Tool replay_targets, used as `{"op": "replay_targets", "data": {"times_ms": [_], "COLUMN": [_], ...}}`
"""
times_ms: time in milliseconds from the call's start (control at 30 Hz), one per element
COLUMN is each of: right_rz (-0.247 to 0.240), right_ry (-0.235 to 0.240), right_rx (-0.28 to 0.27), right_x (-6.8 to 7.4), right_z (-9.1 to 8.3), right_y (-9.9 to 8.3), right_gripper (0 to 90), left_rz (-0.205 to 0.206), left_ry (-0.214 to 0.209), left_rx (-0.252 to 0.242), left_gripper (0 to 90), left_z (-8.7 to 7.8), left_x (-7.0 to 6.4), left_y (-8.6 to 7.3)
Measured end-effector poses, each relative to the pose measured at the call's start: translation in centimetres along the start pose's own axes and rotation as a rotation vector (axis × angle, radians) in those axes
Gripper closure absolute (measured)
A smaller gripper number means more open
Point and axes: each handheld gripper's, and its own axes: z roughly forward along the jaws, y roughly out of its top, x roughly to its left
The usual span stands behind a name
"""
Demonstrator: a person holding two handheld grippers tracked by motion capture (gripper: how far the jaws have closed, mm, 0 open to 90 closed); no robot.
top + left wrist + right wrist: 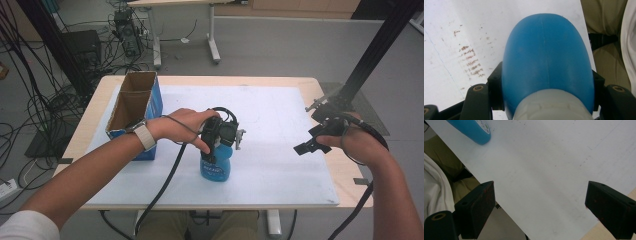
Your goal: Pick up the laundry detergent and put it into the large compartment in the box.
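A blue spray bottle [216, 169] stands upright on the white mat [280, 110], near the table's front edge. My left gripper [218, 136] comes down on it from above and is shut on it near the neck. In the left gripper view the blue bottle [546, 55] bulges between the two black jaws of the left gripper [546, 81], with its whitish collar [554, 106] at the bottom. My right gripper [310, 140] hovers open over the mat's right side, apart from the bottle. In its own view the right gripper [541, 197] holds nothing, and the bottle's base [471, 128] shows at top left.
A blue cardboard box [136, 107] with an open top stands at the table's left, beside my left wrist. A black frame post [370, 55] rises at the right rear corner. Brown scuff marks [471, 62] dot the mat. Cables trail off the front edge.
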Motion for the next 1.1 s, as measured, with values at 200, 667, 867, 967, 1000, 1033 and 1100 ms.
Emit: {"op": "replay_targets", "data": {"times_ms": [200,667,867,967,1000,1033,1100], "right_rz": [-0.001,0.001,0.001,0.003,0.003,0.003,0.003], "right_ry": [0.002,0.004,0.001,0.001,0.002,0.001,0.001], "right_rx": [0.0,0.001,0.002,0.0,0.001,0.002,0.001], "right_x": [-0.02,0.0,0.03,0.03,0.03,0.04,0.04], "right_z": [0.05,0.06,-0.07,-0.09,-0.07,-0.07,-0.08], "right_y": [-0.01,-0.01,-0.07,-0.1,-0.08,-0.07,-0.04], "right_gripper": [9.4,9.4,9.4,9.4,9.4,9.4,9.4], "left_rz": [0.0,-0.005,-0.005,-0.004,-0.005,-0.005,-0.006], "left_ry": [-0.001,0.002,0.0,0.0,0.0,0.0,0.0], "left_rx": [0.001,-0.001,-0.001,0.0,-0.001,-0.001,-0.001], "left_gripper": [37.6,37.6,37.6,37.6,37.6,37.6,37.6], "left_z": [-0.01,0.0,0.0,0.0,0.0,0.0,0.0], "left_x": [0.03,-0.08,0.0,0.0,0.0,-0.01,-0.01], "left_y": [0.03,-0.04,-0.03,-0.01,-0.02,-0.03,-0.04]}}
